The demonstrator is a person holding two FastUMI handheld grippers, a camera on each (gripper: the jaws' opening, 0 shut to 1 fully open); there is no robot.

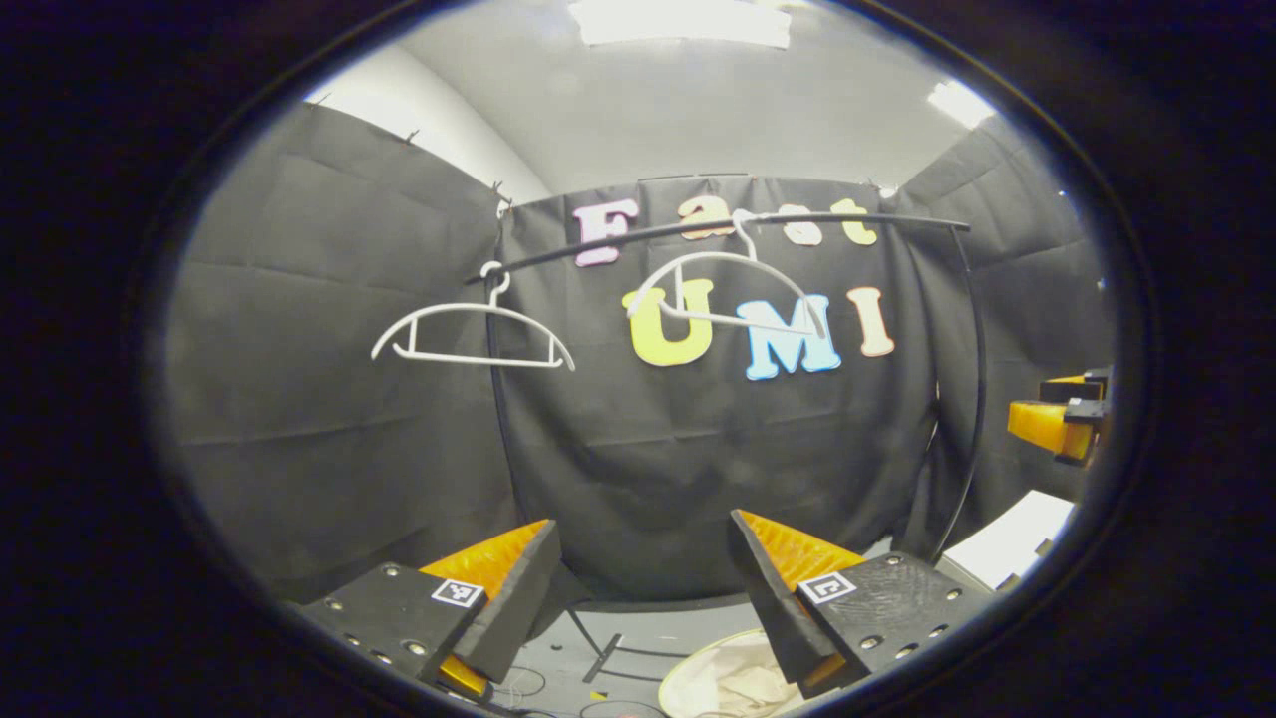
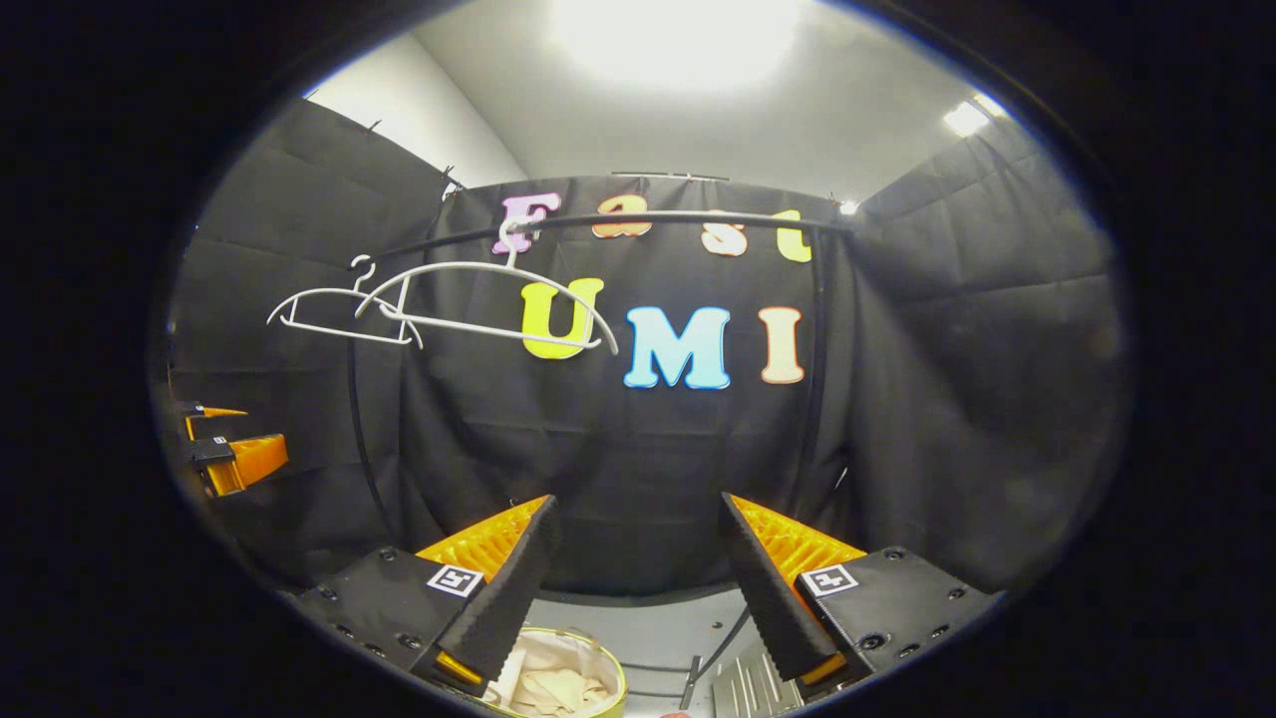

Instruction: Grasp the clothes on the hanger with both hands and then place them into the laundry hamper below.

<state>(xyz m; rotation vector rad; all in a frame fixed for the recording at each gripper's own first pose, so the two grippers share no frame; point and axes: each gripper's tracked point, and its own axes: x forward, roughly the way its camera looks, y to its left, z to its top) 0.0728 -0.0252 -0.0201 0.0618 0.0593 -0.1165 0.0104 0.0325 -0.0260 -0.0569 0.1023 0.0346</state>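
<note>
Left gripper view: my left gripper (image 1: pixel 643 588) has its jaws spread wide with nothing between them; ahead, two bare white hangers hang from the dark rail (image 1: pixel 718 227), the near hanger (image 1: pixel 469 334) level, the far hanger (image 1: pixel 733 289) tipped; no garment on either. Below my right finger sits the laundry hamper (image 1: pixel 688 678), pale cloth (image 1: pixel 738 688) lying inside it; so I judge the clothes are already down in the hamper. The right gripper (image 1: pixel 1057 419) shows at the right edge, well apart from the rail; I cannot tell its opening from here.

Right gripper view: my right gripper (image 2: pixel 638 588) is likewise wide open and empty; both hangers overlap up left under the rail, unloaded. The hamper rim shows low between the fingers, toward the left one, cloth folded loosely within. The left gripper (image 2: pixel 234 454) sits at the left edge.

Judgement: the drop looks done. To finish well I'd keep both jaws open and draw back level, clear of hangers and rim; check that no cloth drapes over the rim, which I can't fully see.
</note>
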